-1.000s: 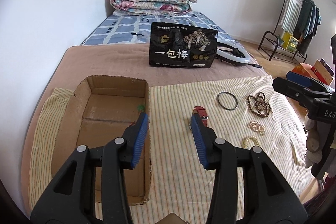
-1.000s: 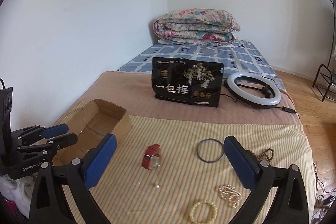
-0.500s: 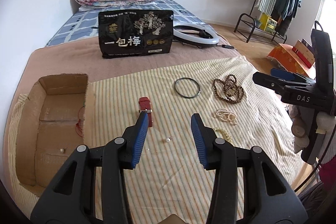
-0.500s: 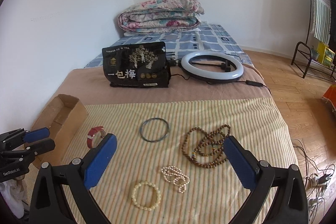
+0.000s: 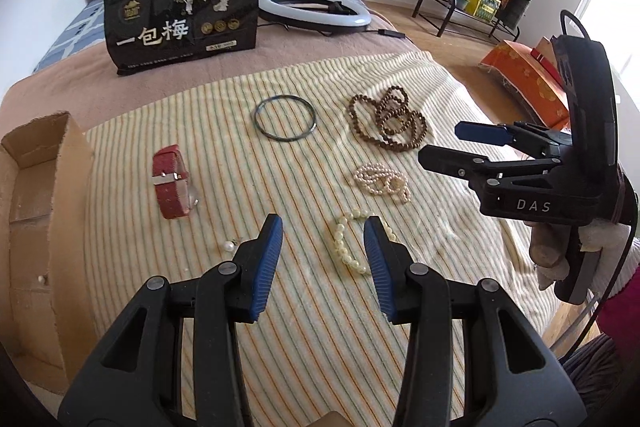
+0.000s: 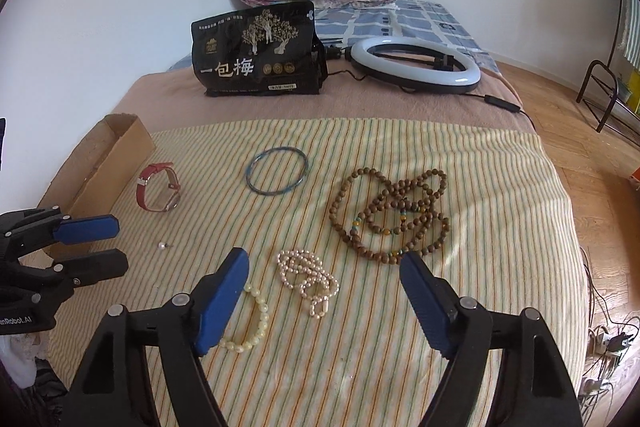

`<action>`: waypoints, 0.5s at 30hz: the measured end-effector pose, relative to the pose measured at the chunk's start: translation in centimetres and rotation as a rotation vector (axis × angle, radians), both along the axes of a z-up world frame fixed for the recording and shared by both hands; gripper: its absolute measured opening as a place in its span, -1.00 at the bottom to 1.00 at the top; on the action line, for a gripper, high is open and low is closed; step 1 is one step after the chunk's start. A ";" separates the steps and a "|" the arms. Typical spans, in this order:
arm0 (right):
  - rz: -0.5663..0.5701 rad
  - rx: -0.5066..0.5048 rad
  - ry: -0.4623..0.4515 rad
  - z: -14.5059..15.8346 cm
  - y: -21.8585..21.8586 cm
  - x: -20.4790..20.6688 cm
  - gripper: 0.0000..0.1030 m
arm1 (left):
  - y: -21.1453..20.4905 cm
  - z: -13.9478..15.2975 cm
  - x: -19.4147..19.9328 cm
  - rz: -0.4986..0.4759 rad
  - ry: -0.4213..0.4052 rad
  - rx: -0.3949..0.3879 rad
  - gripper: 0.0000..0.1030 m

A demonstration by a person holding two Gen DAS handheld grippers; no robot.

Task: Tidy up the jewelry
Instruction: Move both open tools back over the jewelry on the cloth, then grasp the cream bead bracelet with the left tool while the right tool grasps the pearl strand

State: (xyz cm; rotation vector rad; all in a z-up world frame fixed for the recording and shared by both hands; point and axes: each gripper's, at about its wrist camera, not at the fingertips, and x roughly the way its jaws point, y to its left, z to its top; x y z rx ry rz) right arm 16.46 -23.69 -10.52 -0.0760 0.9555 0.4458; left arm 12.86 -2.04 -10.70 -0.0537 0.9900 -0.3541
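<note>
Both grippers hover over the bed: left gripper jaws part-open and empty above the cream bracelet, right gripper jaws closing on nothing over the pearl strand, cardboard box at nine o'clock; risk: jaws snag striped cloth or tangle neighbouring beads.

Bare striped cloth at 3 o'clock of the wooden bead necklace, open strip at 6 o'clock before both grippers, cardboard box walling 9 o'clock, black pouch and ring light standing at 12 o'clock, pearl strand and cream bracelet lying centre
</note>
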 end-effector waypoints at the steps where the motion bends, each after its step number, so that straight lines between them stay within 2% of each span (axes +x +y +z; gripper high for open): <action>1: 0.004 0.000 0.006 -0.3 0.0 0.1 0.48 | -0.3 -0.5 0.2 -0.009 0.013 0.001 -0.17; 11: 0.056 0.005 0.076 -3.2 0.1 0.8 0.24 | -2.3 -4.3 1.5 -0.027 0.115 0.013 -0.17; 15: 0.094 -0.005 0.089 -3.9 0.6 0.9 0.22 | -3.0 -4.9 1.6 -0.047 0.123 0.023 -0.17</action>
